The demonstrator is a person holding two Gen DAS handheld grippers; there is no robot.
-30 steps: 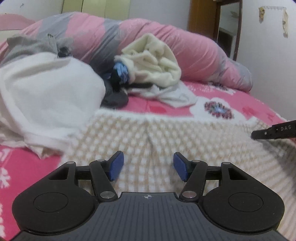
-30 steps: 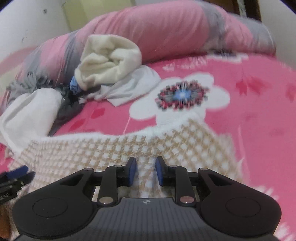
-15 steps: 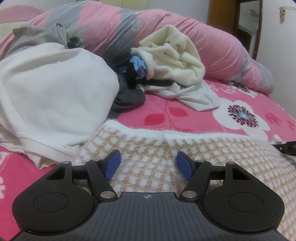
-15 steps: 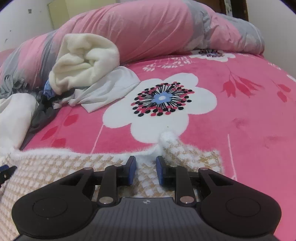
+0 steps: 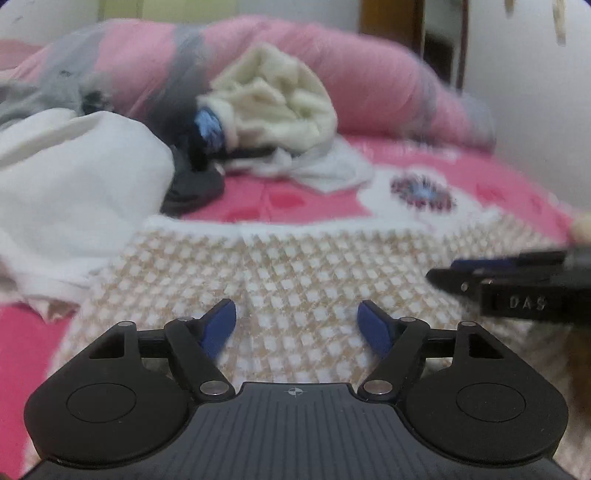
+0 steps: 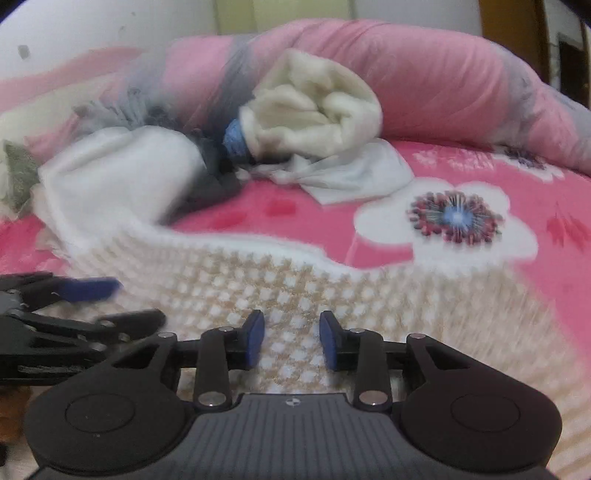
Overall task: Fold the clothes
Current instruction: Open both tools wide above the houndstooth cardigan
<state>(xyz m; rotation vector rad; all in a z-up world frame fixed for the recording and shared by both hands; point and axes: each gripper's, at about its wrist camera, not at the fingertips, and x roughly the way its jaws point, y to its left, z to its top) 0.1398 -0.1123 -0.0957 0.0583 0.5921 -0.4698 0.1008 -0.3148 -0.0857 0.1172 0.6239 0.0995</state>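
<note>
In the left wrist view, a white garment (image 5: 74,177) bulks at the left of the frame, with a dark grey piece (image 5: 195,184) just beside it and a cream fleece bundle (image 5: 280,99) at upper centre, a bit of blue cloth (image 5: 209,127) tucked against it. The checked sweater (image 5: 295,266) spreads across the middle and lower frame on the pink bedspread (image 5: 266,199). The left gripper (image 5: 297,325) sits at the bottom with its blue pads wide apart, holding nothing, sweater showing between them. Only this view shows the wooden mirror frame (image 5: 391,33) at the upper right and the right gripper (image 5: 450,271) side-on at the right edge

In the right wrist view, the left gripper (image 6: 136,302) enters at the lower left, fingers spread. The sweater's white edge (image 6: 236,247) curves through the centre. The right gripper (image 6: 291,339) sits low in the middle, its pads parted by a narrow gap with sweater fabric seen through it; whether they touch the fabric cannot be told. This view alone shows the white flower print (image 6: 454,218) clearly, at right, and the rolled pink quilt (image 6: 424,85) running across the top
</note>
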